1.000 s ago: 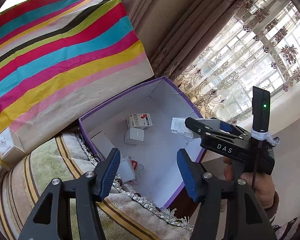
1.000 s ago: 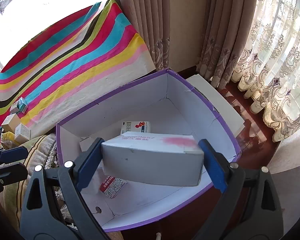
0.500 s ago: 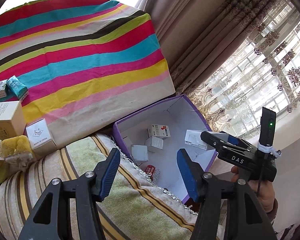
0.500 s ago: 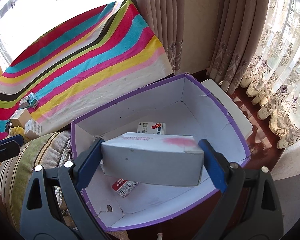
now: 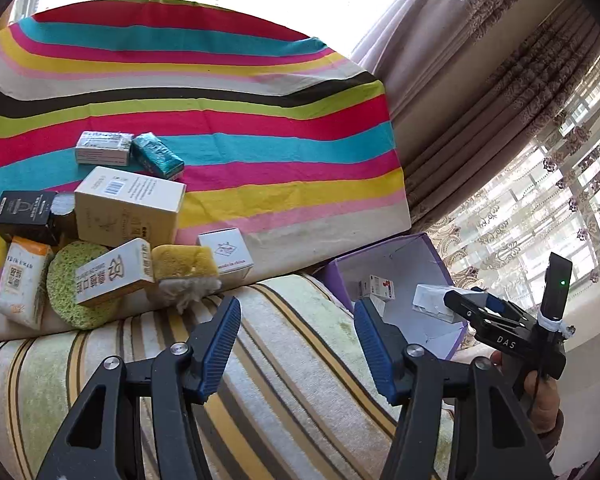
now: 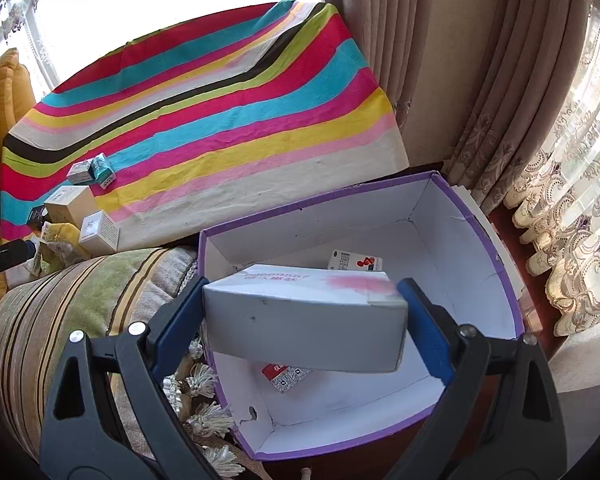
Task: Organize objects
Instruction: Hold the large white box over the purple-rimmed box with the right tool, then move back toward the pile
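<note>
The left tool (image 5: 296,344), jaws apart and empty, is swinging from the bin (image 6: 476,216) toward the pile (image 5: 116,240); the right tool (image 6: 304,316) is keeping its carton (image 6: 300,316) clamped above the bin.

A striped cloth (image 5: 228,128) in red, teal, pink, yellow, black and lime lies spread ahead of me. In front of it runs a green and beige striped cushion (image 5: 300,380) with a tasselled fringe (image 6: 204,404) along its edge. Beige pleated curtains (image 6: 440,60) hang to my right. Beside them, embroidered lace sheers (image 6: 572,240) cover a bright window. A yellow upholstered seat (image 6: 4,96) shows at the far left. Dark reddish wooden flooring (image 6: 536,300) shows below the sheers.
</note>
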Demonstrator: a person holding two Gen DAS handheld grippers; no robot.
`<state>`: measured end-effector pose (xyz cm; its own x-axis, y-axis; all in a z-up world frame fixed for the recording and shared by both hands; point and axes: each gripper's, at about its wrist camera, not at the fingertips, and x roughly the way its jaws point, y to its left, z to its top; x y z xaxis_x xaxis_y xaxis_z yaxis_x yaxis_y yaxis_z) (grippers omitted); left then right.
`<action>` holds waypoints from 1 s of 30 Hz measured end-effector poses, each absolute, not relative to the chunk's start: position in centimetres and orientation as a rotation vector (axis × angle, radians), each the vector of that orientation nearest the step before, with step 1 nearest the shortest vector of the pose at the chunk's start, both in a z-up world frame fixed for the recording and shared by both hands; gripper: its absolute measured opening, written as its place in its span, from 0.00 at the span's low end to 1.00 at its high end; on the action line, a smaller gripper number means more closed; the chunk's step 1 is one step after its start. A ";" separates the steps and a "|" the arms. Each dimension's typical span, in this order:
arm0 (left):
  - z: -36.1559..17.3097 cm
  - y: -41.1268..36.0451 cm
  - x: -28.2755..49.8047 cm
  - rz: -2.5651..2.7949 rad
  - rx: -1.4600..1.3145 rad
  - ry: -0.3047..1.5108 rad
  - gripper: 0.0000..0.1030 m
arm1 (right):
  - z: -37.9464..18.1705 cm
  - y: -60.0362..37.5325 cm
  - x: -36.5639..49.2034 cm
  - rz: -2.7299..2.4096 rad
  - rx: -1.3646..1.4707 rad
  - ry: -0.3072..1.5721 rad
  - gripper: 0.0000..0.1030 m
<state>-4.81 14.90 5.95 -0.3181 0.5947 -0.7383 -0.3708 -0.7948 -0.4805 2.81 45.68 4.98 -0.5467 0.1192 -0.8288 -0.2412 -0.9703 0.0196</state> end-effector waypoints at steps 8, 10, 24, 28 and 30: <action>6.1 7.8 -4.1 2.251 -1.347 -0.386 0.58 | 5.4 42.8 1.8 2.668 -1.419 0.205 0.92; 6.0 6.5 -3.9 2.270 -1.351 -0.401 0.58 | 5.5 41.9 1.5 2.677 -1.429 0.180 0.92; 3.9 0.3 -4.2 2.336 -1.422 -0.478 0.59 | 5.8 35.2 -0.6 2.778 -1.521 0.030 0.92; 3.4 -0.4 -4.7 2.342 -1.448 -0.467 0.59 | 6.1 32.4 -1.5 2.845 -1.532 -0.111 0.92; 3.1 -0.6 -4.9 2.346 -1.468 -0.444 0.59 | 6.3 30.7 -2.0 2.878 -1.539 -0.191 0.92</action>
